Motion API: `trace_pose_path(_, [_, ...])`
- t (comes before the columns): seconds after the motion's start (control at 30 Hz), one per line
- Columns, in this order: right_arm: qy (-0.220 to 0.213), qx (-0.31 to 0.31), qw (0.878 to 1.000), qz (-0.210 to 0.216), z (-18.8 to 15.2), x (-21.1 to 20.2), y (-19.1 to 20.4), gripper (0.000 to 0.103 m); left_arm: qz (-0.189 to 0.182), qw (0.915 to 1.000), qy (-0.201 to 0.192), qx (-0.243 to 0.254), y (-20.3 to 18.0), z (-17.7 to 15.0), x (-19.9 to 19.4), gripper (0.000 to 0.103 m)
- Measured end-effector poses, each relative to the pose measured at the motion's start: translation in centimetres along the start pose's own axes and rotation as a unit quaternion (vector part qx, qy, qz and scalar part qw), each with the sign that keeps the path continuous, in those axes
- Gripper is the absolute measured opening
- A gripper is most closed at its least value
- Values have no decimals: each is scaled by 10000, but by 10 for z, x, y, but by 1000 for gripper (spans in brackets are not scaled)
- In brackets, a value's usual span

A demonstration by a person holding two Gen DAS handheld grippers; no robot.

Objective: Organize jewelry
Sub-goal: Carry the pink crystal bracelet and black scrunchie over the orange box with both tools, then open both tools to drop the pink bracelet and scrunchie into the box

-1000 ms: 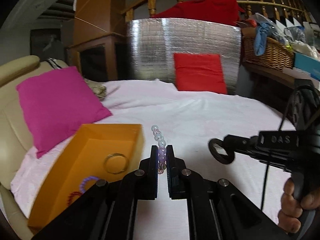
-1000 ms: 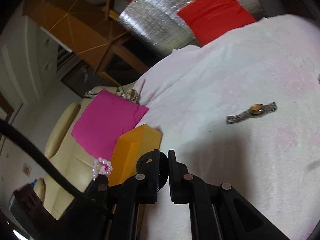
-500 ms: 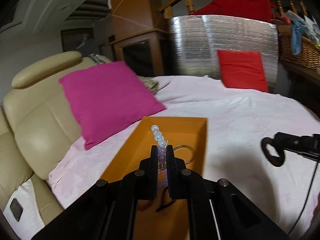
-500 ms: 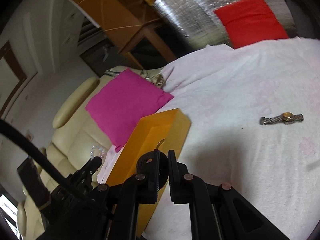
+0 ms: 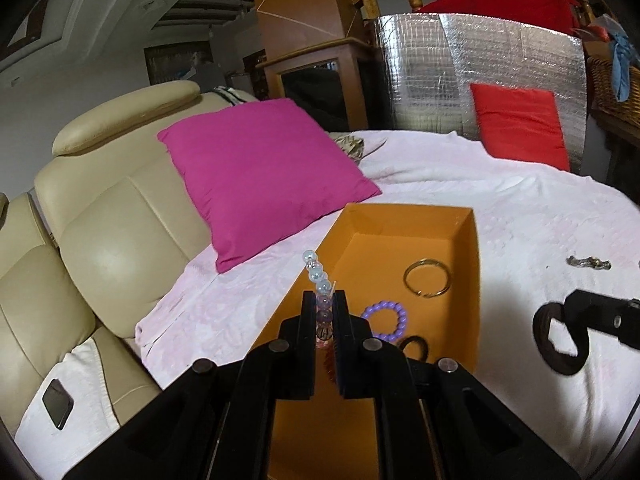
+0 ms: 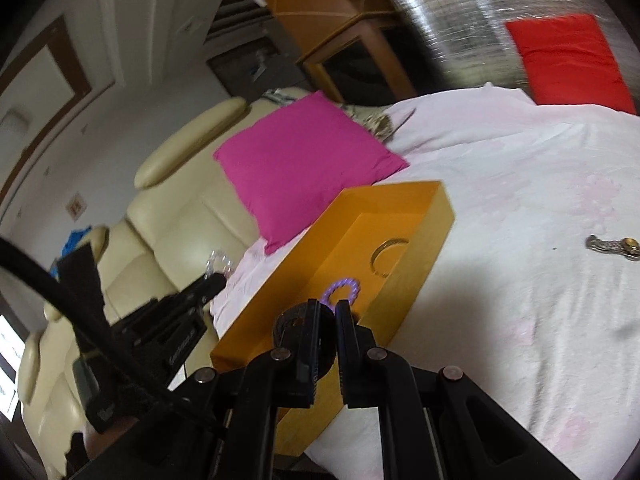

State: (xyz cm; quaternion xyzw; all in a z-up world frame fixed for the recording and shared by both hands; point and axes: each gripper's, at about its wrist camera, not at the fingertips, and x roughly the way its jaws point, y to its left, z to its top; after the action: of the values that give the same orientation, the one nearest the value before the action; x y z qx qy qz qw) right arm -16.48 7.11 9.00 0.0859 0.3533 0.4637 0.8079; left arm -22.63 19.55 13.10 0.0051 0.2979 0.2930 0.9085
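Observation:
My left gripper (image 5: 324, 300) is shut on a clear and purple bead bracelet (image 5: 318, 276) and holds it above the left wall of the orange box (image 5: 474, 248). In the box lie a gold bangle (image 5: 426, 278), a purple bead bracelet (image 5: 386, 316) and a dark ring (image 5: 414, 346). My right gripper (image 6: 326, 308) is shut on a dark brown bangle (image 6: 290, 322), which also shows in the left wrist view (image 5: 558, 338), beside the box's right wall (image 6: 416, 276). A metal watch (image 6: 612, 245) lies on the white cloth to the right.
A magenta cushion (image 5: 260, 176) leans on the cream sofa (image 5: 104, 216) left of the box. A red cushion (image 5: 520, 124) stands against a silver foil panel (image 5: 480, 68) at the back. A phone (image 5: 58, 402) lies on the sofa.
Both grippers have moved left toward the orange box. The left one, with the bead bracelet, now hangs over the box's left wall; the right one has come up to its right wall.

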Motion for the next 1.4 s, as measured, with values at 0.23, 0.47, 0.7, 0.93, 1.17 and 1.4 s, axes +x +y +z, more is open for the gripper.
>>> trace_pose_path(0.23, [223,-242,9994,108,-10,18,12,9,126,9998,138,-6,10,-8,6,7])
trace_pose_path(0.47, [398,-374,9983,185,-21,32,22,9,172,9994,295,-34,16,-16,17,7])
trace_pose_path(0.7, [553,-464,9970,260,-28,41,27,9,220,9988,436,-28,18,-23,24,7])
trace_pose_path(0.93, [694,-561,9956,280,-36,48,32,10,233,9983,540,-11,17,-29,30,7])
trace_pose_path(1.17, [750,-569,9952,281,-38,53,33,10,248,9977,632,32,16,-32,35,7])
trace_pose_path(1.4, [794,-578,9947,306,-40,58,35,12,280,9973,682,58,16,-35,38,7])
